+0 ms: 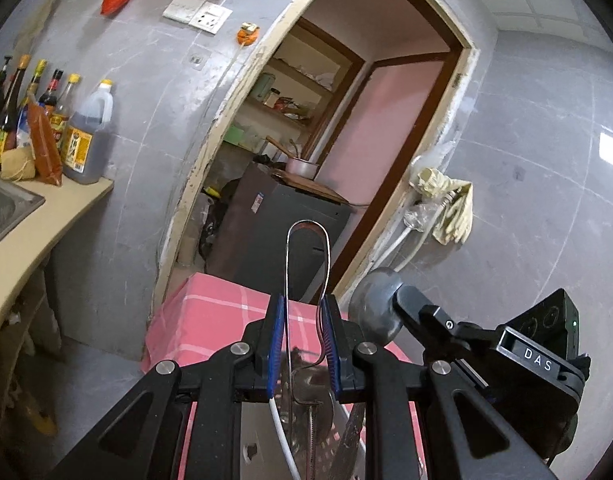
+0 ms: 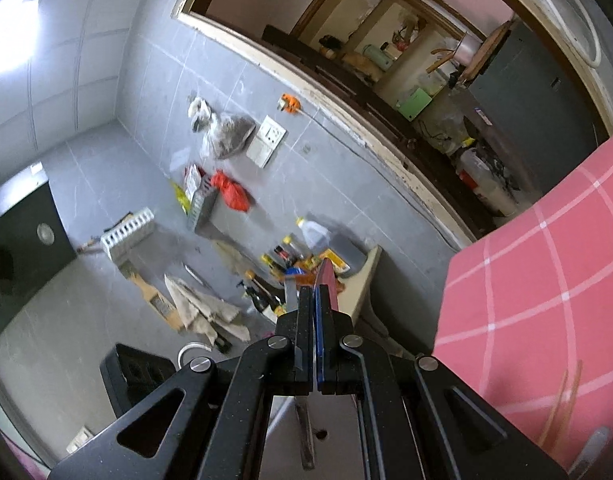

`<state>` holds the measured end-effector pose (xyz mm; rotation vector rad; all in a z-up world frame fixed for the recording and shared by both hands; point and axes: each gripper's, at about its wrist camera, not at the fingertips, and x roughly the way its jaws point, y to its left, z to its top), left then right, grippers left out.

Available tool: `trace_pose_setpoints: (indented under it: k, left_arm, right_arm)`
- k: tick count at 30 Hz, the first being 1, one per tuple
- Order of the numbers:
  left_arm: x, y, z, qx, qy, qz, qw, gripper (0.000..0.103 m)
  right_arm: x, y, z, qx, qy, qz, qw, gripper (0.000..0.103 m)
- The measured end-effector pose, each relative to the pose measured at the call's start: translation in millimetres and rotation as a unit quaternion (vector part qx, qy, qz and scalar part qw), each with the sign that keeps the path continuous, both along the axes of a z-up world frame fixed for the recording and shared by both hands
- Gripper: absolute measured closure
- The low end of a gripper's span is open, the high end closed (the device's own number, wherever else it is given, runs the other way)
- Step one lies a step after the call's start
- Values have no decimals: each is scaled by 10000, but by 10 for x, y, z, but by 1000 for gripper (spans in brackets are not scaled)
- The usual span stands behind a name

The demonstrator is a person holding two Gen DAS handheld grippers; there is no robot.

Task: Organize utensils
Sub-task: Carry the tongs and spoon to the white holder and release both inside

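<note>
In the left wrist view my left gripper (image 1: 303, 312) is shut on the wire loop handle (image 1: 308, 248) of a metal skimmer; its round mesh head (image 1: 306, 396) hangs below the blue pads. My other gripper's black body (image 1: 506, 360) is close at the right. In the right wrist view my right gripper (image 2: 315, 300) is shut on a flat metal knife blade (image 2: 327, 280) whose tip sticks up past the fingers; its lower part (image 2: 304, 432) runs down beneath. Both tools are held above the pink checked tablecloth (image 2: 546, 280).
A counter (image 1: 34, 232) with a sink corner (image 1: 6, 204) and sauce bottles (image 1: 86, 136) is at the left. A doorway (image 1: 346, 120) opens onto a dark cabinet (image 1: 282, 216). Rags hang on a pipe (image 1: 446, 200). A white tube (image 1: 282, 436) lies below the left gripper.
</note>
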<state>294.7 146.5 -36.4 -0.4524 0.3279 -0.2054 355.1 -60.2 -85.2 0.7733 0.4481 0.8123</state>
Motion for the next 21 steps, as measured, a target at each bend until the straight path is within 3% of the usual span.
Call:
trace_pose_setpoints:
  k: [6, 16, 18, 21]
  left_arm:
    - [-119, -102, -9, 401, -17, -160, 9991, 85]
    - [-306, -125, -2, 568, 245, -346, 9975, 84]
    - [-349, -129, 19, 599, 338, -332, 9971, 82]
    - [-428, -115, 73, 543, 371, -218, 9976, 71]
  right_arm:
    - [-116, -118, -16, -285, -19, 105, 9995, 101]
    - [-281, -155, 49, -1019, -34, 344, 9942, 101]
    - [-293, -185, 54, -1095, 40, 364, 9933, 101]
    - [-324, -238, 108, -1198, 97, 281, 9924, 100]
